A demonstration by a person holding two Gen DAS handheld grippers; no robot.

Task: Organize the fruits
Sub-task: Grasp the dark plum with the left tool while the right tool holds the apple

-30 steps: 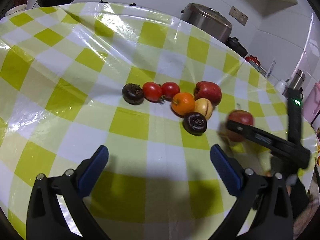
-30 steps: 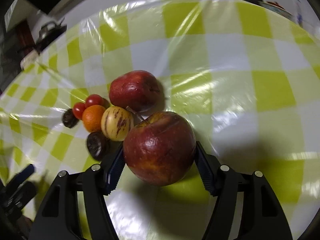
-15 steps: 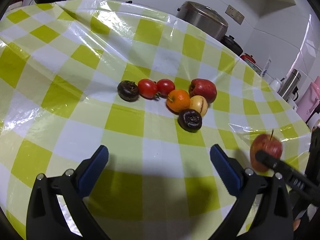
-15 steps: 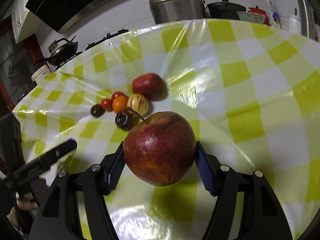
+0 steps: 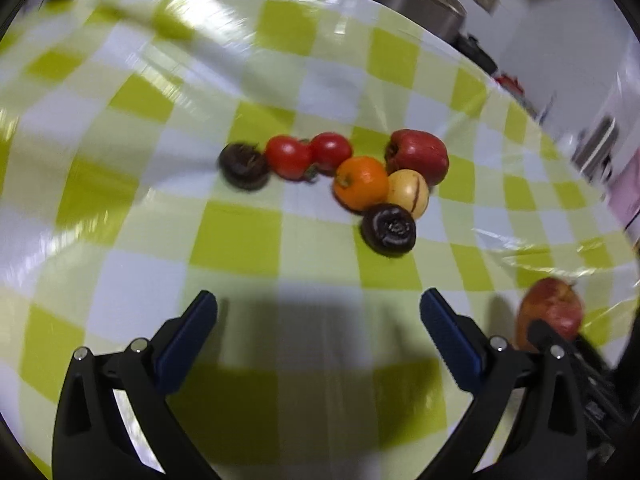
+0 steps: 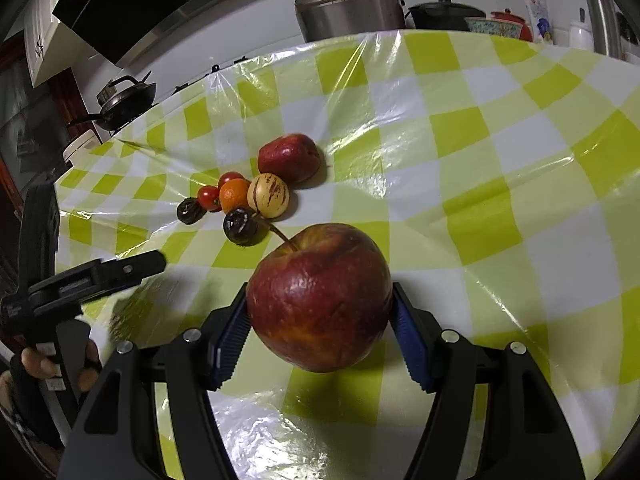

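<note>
Apple (image 6: 320, 296) carried back from fruit cluster (image 6: 244, 196), clamped in right gripper (image 6: 320, 332); left gripper (image 5: 318, 332) open; may slip on glossy surface (image 6: 500, 168).

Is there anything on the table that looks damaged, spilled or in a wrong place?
Nothing is spilled or visibly damaged. Only the big apple sits apart from the fruit cluster, clamped in the right gripper. The clear plastic cover is wrinkled.
</note>
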